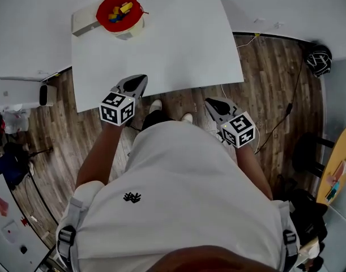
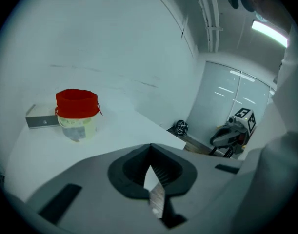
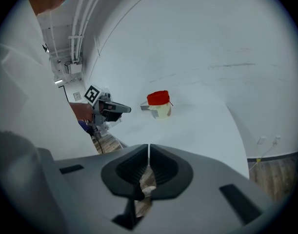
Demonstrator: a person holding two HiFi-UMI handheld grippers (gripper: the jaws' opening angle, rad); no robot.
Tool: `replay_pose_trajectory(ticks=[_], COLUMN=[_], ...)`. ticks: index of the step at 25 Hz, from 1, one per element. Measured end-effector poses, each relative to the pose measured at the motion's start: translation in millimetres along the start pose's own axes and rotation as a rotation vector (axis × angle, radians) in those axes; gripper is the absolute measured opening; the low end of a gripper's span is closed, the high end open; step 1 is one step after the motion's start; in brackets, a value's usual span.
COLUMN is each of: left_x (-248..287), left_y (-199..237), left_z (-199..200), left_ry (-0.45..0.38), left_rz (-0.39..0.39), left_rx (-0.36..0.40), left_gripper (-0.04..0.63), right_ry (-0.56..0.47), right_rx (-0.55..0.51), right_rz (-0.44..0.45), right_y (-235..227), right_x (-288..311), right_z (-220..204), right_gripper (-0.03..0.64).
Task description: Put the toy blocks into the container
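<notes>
Head view first: the container (image 1: 102, 10), red-rimmed, stands at the far left of the white table (image 1: 178, 50), just beside a grey box (image 1: 82, 24). The toy blocks (image 1: 122, 10) lie heaped inside it, and I see no block loose on the table. The left gripper (image 1: 137, 83) and the right gripper (image 1: 212, 104) hang at the near edge, well apart from the container, each closed. I judge the loading done or nearly so, which makes the step in hand a last check and a rest. To do it well, hold both grippers low and clear of the container (a careless sweep could tip it) and scan the whole table, behind the grey box too, for a stray block. Counted from here: one container, one grey box, two grippers, and a small heap of toy blocks, yellow and blue among them, too small to number singly. Left gripper view: its jaws meet with nothing between them. It shows one container (image 2: 78, 126), one grey box (image 2: 41, 117) and the right gripper (image 2: 234, 130) off to the side, but no block, since the red rim hides the contents. Right gripper view: its jaws are pressed together likewise, empty. It shows one container (image 3: 159, 112), the grey box (image 3: 145, 108) touching or just beside it, and the left gripper (image 3: 120, 109) near the table's edge, with no block lying on the table.
</notes>
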State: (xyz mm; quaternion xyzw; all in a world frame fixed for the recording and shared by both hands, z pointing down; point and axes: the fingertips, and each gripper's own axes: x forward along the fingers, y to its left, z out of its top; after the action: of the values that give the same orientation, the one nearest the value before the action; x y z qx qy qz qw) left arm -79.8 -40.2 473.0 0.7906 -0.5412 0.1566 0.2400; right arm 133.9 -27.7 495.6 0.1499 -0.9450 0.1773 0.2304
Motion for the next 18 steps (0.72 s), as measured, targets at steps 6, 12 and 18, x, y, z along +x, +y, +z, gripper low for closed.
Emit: replay_pose_trajectory(ticks=[6, 12, 18], left_x=[19, 27, 34], left_y=[-69, -96, -102], left_z=[-25, -42, -38], left_ry=[0.031, 0.099, 0.096], left_rz=[-0.073, -0.134, -0.117], left_rx=[0.060, 0.109, 0.168], left_gripper=[0.006, 0.006, 0.006], right_ry=[-0.053, -0.086, -0.105], right_rx=[-0.011, -0.001, 0.000], right_rz=[-0.009, -0.015, -0.017], right_y=[1, 2, 2], right_x=[-18, -34, -36], right_z=[2, -4, -4], right_gripper=[0.011, 0.011, 0.009])
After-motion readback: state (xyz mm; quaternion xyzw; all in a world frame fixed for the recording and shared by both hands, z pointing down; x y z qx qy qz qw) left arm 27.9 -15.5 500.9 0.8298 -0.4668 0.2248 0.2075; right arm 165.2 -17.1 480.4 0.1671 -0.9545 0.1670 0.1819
